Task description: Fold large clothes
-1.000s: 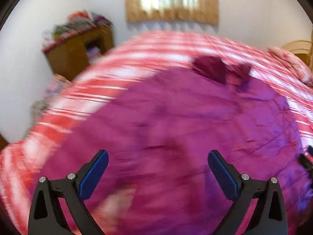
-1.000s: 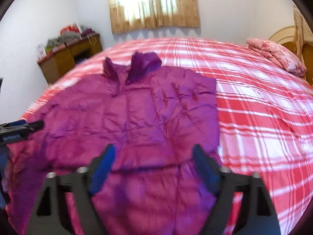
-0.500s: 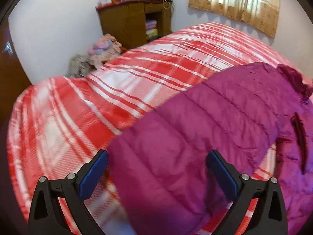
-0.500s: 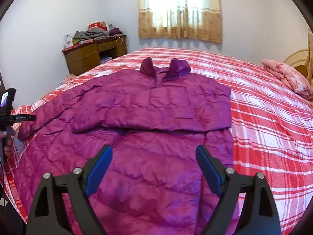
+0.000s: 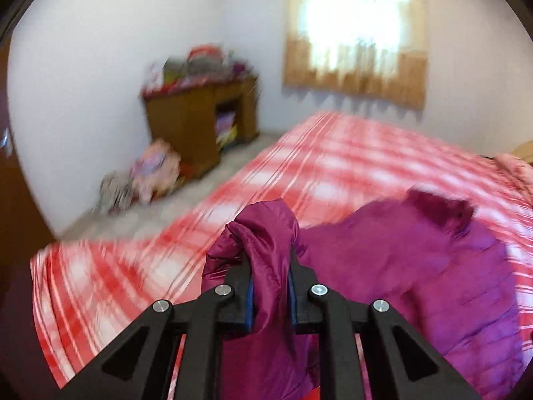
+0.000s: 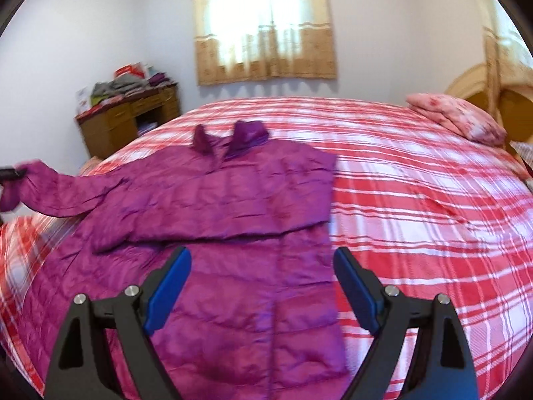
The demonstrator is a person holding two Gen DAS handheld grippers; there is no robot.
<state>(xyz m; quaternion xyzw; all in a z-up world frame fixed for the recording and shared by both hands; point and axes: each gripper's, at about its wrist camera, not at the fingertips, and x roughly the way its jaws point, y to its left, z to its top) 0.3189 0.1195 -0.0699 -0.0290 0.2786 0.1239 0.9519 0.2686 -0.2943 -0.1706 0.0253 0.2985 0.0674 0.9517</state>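
Note:
A large magenta puffer jacket (image 6: 233, 220) lies spread on the red plaid bed (image 6: 416, 220), collar toward the window, its right sleeve folded across the chest. My left gripper (image 5: 269, 280) is shut on the cuff of the jacket's left sleeve (image 5: 266, 233) and holds it lifted off the bed. In the right wrist view the lifted sleeve (image 6: 60, 193) stretches out to the left edge. My right gripper (image 6: 261, 283) is open and empty, hovering above the jacket's lower half.
A wooden desk (image 6: 130, 123) piled with clothes stands against the left wall, with bundles on the floor (image 5: 146, 176) beside it. A pink pillow (image 6: 456, 120) and wooden headboard (image 6: 493, 100) are at the bed's right. A curtained window (image 6: 263, 33) is behind.
My left gripper has closed on the left sleeve's cuff and lifted it off the bed. My right gripper stays open over the jacket, shifted slightly.

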